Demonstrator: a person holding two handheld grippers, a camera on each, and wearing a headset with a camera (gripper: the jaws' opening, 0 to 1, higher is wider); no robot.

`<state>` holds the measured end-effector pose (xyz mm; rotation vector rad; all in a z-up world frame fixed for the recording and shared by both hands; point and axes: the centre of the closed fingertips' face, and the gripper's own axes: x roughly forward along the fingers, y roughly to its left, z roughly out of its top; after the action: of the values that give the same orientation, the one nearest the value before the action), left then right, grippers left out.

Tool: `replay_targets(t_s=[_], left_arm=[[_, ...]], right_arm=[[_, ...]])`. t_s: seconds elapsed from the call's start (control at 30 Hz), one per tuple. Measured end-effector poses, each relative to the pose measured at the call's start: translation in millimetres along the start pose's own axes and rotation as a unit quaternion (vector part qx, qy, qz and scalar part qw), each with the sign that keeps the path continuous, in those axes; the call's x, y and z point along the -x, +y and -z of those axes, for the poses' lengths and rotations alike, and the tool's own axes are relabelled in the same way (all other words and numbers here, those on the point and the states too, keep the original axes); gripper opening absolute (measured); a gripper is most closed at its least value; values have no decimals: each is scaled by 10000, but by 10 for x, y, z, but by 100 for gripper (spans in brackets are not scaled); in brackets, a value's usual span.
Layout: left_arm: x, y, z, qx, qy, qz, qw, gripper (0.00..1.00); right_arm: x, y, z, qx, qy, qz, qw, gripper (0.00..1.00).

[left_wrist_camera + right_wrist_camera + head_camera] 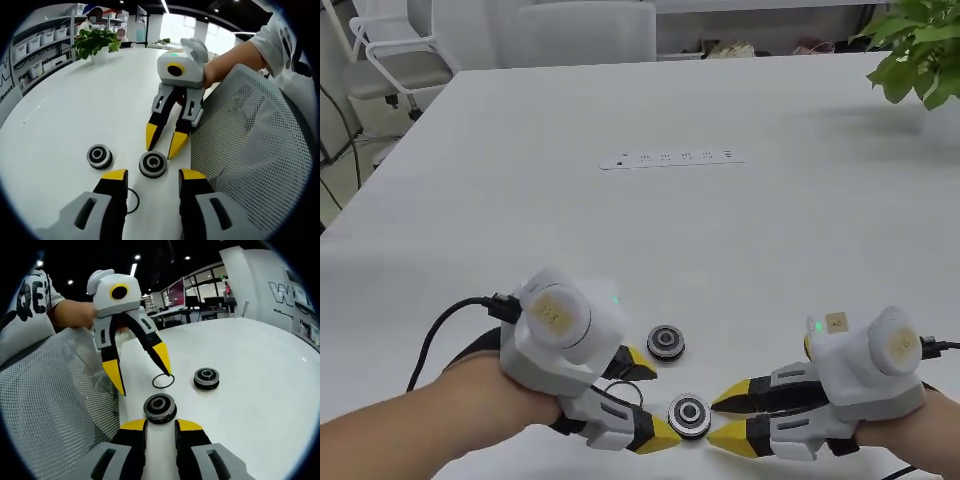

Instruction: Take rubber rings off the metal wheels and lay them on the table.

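Two round metal wheels with dark rims lie near the front edge of the white table [620,230]. The near wheel [689,415] [153,164] [160,408] sits between the two grippers' tips. The far wheel [666,341] [99,156] [206,378] lies a little beyond it. A loose thin black rubber ring [163,387] [138,199] lies flat on the table by the left gripper's jaws. My left gripper [658,400] [153,176] [145,381] is open wide, its tips just short of the near wheel. My right gripper [722,417] [161,426] [164,141] faces it, open by a narrow gap, with nothing held.
A white power strip [672,158] lies mid-table. A potted plant [920,50] [95,42] stands at the far right corner. A grey mesh chair back [250,150] [50,390] is close behind the table's front edge. Office chairs [380,50] stand beyond the far side.
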<state>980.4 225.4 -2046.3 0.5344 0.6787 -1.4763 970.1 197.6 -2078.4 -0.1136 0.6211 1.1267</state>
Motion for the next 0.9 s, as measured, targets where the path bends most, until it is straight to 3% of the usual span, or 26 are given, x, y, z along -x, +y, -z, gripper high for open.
replay_targets(t_s=[0.7, 0.9], left_arm=[[-210, -52, 1, -81, 84, 199, 9997, 24], [-232, -37, -33, -51, 12, 203, 9998, 17]], right_arm=[[-54, -3, -31, 111, 23, -51, 9999, 19], [-59, -8, -31, 100, 6, -50, 9999, 19]])
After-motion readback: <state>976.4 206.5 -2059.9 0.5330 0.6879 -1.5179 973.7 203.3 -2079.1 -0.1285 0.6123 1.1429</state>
